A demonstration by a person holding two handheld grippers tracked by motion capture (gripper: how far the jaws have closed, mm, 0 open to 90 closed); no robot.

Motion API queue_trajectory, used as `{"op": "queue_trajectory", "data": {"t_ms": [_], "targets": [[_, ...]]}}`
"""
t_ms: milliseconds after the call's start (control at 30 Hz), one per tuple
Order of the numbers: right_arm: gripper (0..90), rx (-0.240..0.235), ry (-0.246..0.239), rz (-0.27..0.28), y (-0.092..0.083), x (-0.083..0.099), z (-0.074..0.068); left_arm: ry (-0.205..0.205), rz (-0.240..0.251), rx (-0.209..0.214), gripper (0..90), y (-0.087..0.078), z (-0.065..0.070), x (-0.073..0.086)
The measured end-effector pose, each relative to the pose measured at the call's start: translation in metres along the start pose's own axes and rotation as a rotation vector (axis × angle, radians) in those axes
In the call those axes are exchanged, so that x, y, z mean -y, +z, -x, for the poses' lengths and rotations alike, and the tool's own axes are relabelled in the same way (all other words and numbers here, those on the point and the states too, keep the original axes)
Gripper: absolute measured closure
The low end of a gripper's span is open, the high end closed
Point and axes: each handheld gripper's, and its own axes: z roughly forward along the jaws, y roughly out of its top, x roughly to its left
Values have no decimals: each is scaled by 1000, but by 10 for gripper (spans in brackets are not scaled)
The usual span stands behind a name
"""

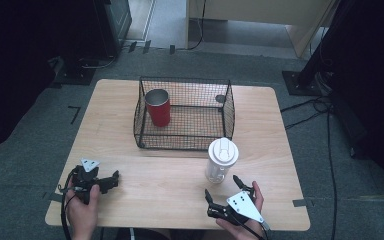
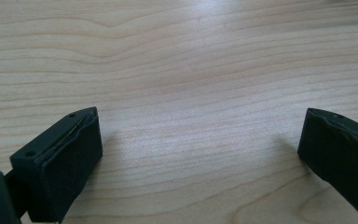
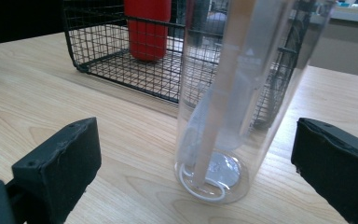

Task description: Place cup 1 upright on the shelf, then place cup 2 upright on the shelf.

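Right gripper low over the surface, jaws wide before clear bottle; left gripper wide, holding nothing.

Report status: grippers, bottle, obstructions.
Left gripper open, idle on table. Right gripper open, lined up on bottle, not touching. Bottle upright before basket. Path clear.

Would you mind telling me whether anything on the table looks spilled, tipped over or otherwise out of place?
Nothing stands out. The clear bottle stands upright on the table before the open right gripper; the red cup stands upright in the wire basket.
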Motion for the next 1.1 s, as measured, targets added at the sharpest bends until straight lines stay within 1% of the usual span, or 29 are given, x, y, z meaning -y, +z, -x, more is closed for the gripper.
{"op": "queue_trajectory", "data": {"t_ms": [67,267,433,600,700,1000,1100], "targets": [[14,3,3,-3,0,0,2,0,0,0,4,0,0,0],[12,-10,8,4,0,-4,4,0,0,0,4,0,0,0],[9,-27,10,12,0,-13,4,-1,1,0,4,0,0,0],[6,-34,12,15,2,-21,4,-1,1,0,4,0,0,0],[6,-36,22,15,5,-26,4,-1,1,0,4,0,0,0],[1,-26,54,24,14,-43,7,-1,1,0,4,0,0,0],[1,-14,67,26,18,-48,10,-2,2,0,4,0,0,0]]}}
